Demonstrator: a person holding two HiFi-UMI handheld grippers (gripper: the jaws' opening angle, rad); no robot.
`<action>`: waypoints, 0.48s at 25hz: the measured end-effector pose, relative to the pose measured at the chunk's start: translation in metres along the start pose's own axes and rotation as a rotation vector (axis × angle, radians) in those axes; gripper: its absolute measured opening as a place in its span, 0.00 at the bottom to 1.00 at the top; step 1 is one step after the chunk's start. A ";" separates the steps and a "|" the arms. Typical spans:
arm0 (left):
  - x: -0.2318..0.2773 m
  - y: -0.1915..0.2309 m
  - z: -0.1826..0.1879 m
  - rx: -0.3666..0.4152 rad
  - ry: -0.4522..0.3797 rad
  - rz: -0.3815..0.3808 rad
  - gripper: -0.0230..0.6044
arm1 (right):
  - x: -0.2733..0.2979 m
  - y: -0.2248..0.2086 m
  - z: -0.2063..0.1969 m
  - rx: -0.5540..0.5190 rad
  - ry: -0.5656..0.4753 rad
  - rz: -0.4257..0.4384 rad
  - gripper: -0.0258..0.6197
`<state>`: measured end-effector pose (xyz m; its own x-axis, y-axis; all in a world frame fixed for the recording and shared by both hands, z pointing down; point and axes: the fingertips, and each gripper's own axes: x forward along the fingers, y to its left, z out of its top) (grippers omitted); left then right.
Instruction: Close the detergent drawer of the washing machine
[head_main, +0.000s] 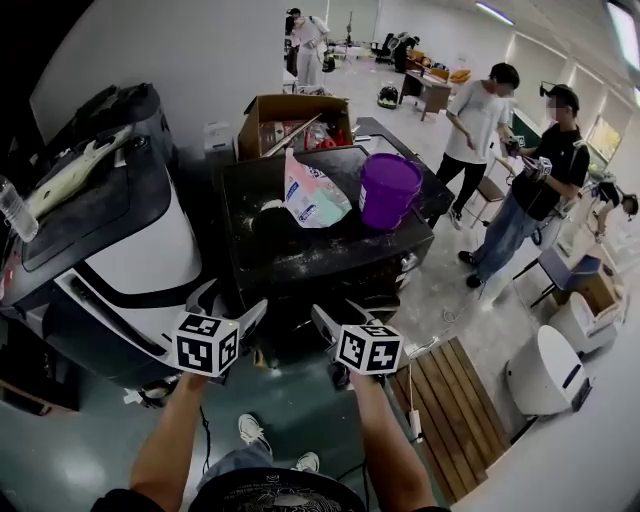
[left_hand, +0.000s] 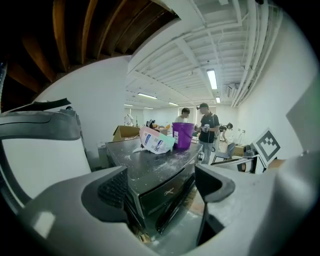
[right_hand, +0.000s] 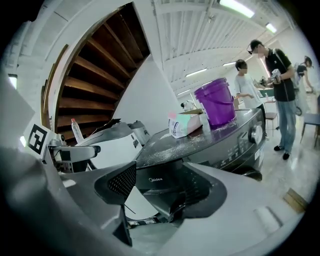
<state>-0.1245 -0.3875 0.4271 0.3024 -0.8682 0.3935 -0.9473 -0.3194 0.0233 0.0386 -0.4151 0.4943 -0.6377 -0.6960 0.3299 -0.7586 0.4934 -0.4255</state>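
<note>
Two grippers: left gripper (head_main: 230, 306) and right gripper (head_main: 345, 318), lower centre, jaws wide apart, nothing clamped.
Washing machine (head_main: 330, 255): centre frame, dark, powder-dusted top.
On top: purple bucket (head_main: 389, 190), detergent bag (head_main: 312, 196).

Left gripper (head_main: 232, 305), right gripper (head_main: 350, 310): grey shells, black-and-white marker cubes (head_main: 207, 343), dark textured pads (left_hand: 111, 187). Below the marker cubes: black top (head_main: 275, 492), blue jeans (head_main: 235, 462), white sneakers (head_main: 253, 430).

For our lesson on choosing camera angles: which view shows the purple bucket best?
The head view: the purple bucket is seen whole from above, open mouth included, standing on the washing machine. The right gripper view shows the bucket side-on; the left gripper view shows it small and distant.
</note>
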 end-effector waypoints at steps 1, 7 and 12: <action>-0.004 -0.002 0.000 -0.003 -0.004 0.006 0.70 | -0.005 0.001 0.002 -0.012 0.001 0.000 0.50; -0.022 -0.010 0.001 -0.015 -0.012 0.032 0.68 | -0.032 0.007 0.017 -0.070 -0.005 -0.002 0.45; -0.032 -0.013 0.006 -0.005 -0.020 0.036 0.63 | -0.050 0.014 0.038 -0.109 -0.036 -0.005 0.38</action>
<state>-0.1211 -0.3574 0.4085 0.2699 -0.8865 0.3757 -0.9582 -0.2858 0.0141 0.0647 -0.3934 0.4395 -0.6302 -0.7161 0.3001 -0.7730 0.5423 -0.3291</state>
